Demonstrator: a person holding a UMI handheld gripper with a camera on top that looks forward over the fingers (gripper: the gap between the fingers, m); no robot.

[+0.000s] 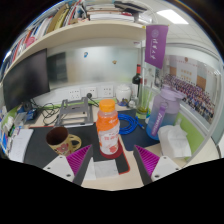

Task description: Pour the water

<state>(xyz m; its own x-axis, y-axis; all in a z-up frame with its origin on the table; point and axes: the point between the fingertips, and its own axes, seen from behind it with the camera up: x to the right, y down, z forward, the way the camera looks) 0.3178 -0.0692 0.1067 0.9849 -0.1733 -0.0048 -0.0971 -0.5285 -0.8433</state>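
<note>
Gripper view: orange bottle (108,128) stands upright, cap up, between the spread-apart gripper (113,160) fingers.

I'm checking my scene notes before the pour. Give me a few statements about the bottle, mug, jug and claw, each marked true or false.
1. The bottle has an orange cap. True.
2. The claw is shut on the bottle. False: its fingers stand open, with the bottle between them and gaps at both sides.
3. The mug lies on its side. False: it stands upright, left of the bottle.
4. A purple jug stands to the right of the bottle. True.
5. The bottle is tipped over the mug. False: it stands upright on the table.
</note>
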